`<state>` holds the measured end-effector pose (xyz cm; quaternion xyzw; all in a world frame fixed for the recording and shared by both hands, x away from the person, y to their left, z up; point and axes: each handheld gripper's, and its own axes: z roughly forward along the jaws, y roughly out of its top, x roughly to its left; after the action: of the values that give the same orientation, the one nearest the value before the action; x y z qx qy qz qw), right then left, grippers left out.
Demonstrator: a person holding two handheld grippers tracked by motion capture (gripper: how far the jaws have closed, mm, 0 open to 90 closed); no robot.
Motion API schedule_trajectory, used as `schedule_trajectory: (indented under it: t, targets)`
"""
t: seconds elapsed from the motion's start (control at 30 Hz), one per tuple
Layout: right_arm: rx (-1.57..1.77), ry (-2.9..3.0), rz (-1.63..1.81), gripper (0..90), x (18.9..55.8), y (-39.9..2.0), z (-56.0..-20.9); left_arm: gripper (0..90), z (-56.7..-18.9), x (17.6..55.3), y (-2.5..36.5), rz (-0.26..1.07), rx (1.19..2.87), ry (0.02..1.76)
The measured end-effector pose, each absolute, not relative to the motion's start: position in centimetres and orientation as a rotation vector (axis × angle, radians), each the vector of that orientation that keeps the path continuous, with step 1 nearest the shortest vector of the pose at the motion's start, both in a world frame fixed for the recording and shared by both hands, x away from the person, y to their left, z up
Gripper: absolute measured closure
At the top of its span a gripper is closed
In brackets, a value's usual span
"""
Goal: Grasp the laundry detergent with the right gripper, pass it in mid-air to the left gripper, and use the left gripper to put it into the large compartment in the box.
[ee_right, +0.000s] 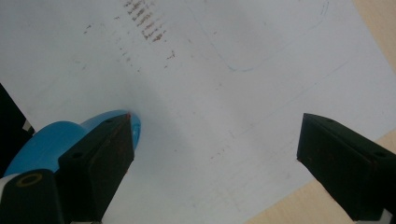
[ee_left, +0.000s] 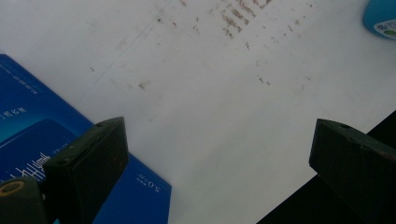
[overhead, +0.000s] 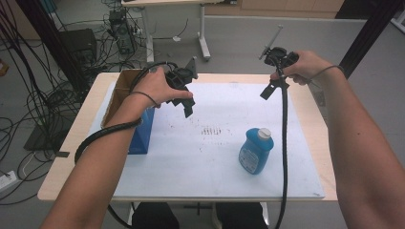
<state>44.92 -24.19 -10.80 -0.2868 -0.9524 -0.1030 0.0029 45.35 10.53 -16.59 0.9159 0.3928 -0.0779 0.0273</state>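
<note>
A blue bottle with a white cap stands on the white sheet, right of centre. An open-topped blue box sits at the sheet's left edge. My left gripper hangs in the air just right of the box, open with nothing between its jaws. In the left gripper view, the left gripper looks down on the sheet, with the box at lower left and the bottle at the top right corner. My right gripper is held high behind the bottle, open and empty. In the right gripper view, the right gripper has the bottle behind its left jaw.
Brown smudges mark the middle of the sheet. The wooden table shows around the sheet's edges. Each gripper's black cable trails back toward the person. Beyond the table lie cables, equipment and another table's legs on the floor.
</note>
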Motion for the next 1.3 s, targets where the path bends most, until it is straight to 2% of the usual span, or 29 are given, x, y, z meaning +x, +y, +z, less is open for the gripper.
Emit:
schedule_trajectory:
  t: [0.8,1.3]
  targets:
    - [-0.919,-2.992,-0.316,10.3,44.3,-24.3,-10.7,5.2,-16.8,45.4,11.1,-0.257,2.829,1.208]
    - [-0.961,-2.999,-0.369,10.1,41.3,-27.8,-10.6,5.2,-16.8,44.8,11.0,-0.253,2.827,1.208]
